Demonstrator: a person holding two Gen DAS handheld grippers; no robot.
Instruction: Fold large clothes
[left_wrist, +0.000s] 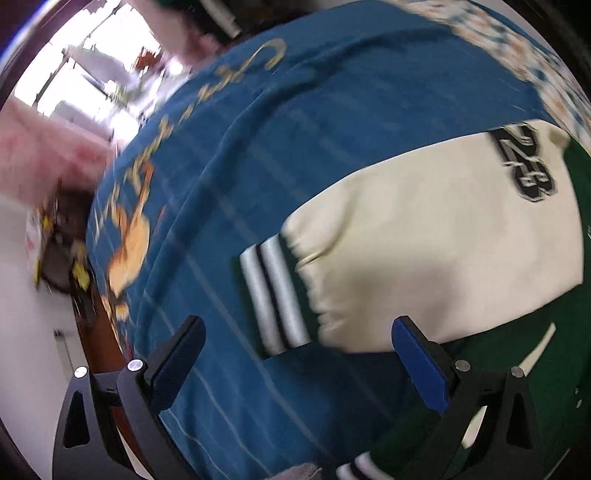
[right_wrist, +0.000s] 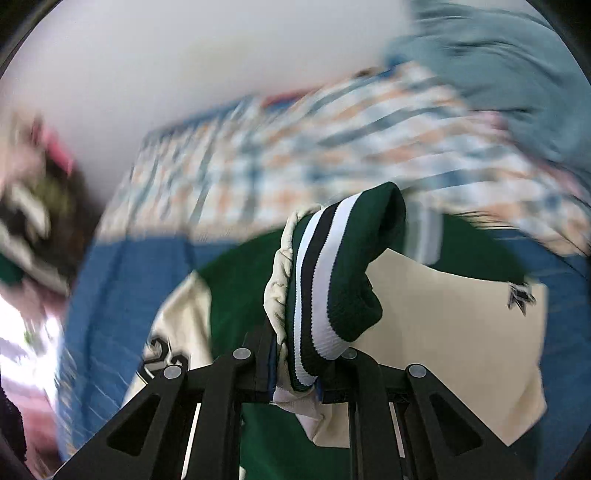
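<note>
The left gripper (left_wrist: 297, 347) hovers wide open over the jacket (left_wrist: 443, 243), while the right gripper's (right_wrist: 295, 369) jaws clamp its striped cuff (right_wrist: 332, 280).

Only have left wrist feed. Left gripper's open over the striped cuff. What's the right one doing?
Observer: The right gripper is shut on the other sleeve cuff, lifted above the jacket.
Operator: Where's that sleeve relative to the body?
Observer: It crosses over the green front; the cream sleeve lies beneath the cuff.
Operator: Anything past the jacket?
Observer: A plaid cloth lies beyond it, blurred.
</note>
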